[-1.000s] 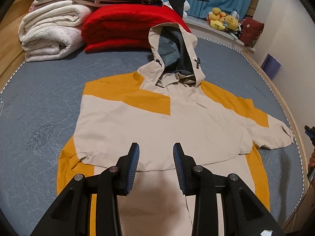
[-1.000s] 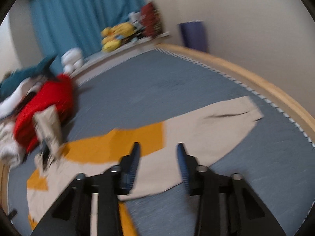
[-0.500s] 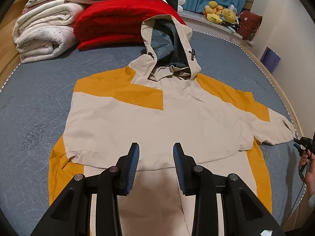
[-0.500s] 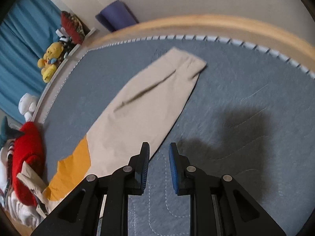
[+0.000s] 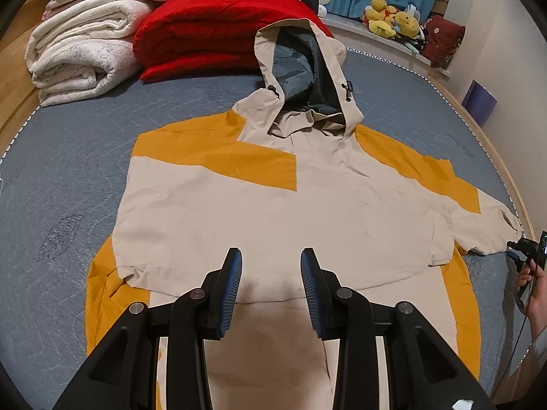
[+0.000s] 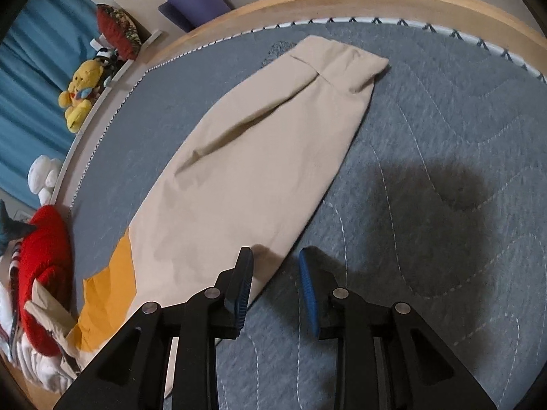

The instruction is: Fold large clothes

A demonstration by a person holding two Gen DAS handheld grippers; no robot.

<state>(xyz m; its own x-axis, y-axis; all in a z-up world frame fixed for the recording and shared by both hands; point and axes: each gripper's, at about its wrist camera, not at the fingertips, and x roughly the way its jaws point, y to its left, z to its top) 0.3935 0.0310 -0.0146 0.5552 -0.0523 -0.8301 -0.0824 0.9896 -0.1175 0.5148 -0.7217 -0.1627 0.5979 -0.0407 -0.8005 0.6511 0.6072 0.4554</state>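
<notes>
Straddling the near edge of the beige-and-mustard hooded jacket's outstretched sleeve (image 6: 259,157), our right gripper (image 6: 275,266) stands apart and unclamped, the sleeve running away up-right to its cuff, while our left gripper (image 5: 271,270) hangs agape over the hem.

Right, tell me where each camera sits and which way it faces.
Left wrist: on the left hand-held gripper, open above the jacket hem, looking up the bed toward the hood and blankets; the person's right hand shows at the right edge.
Right wrist: on the right hand-held gripper, open, looking down along the spread sleeve to its cuff; no body shows.
Shared: jacket, blankets, plush toys.
</notes>
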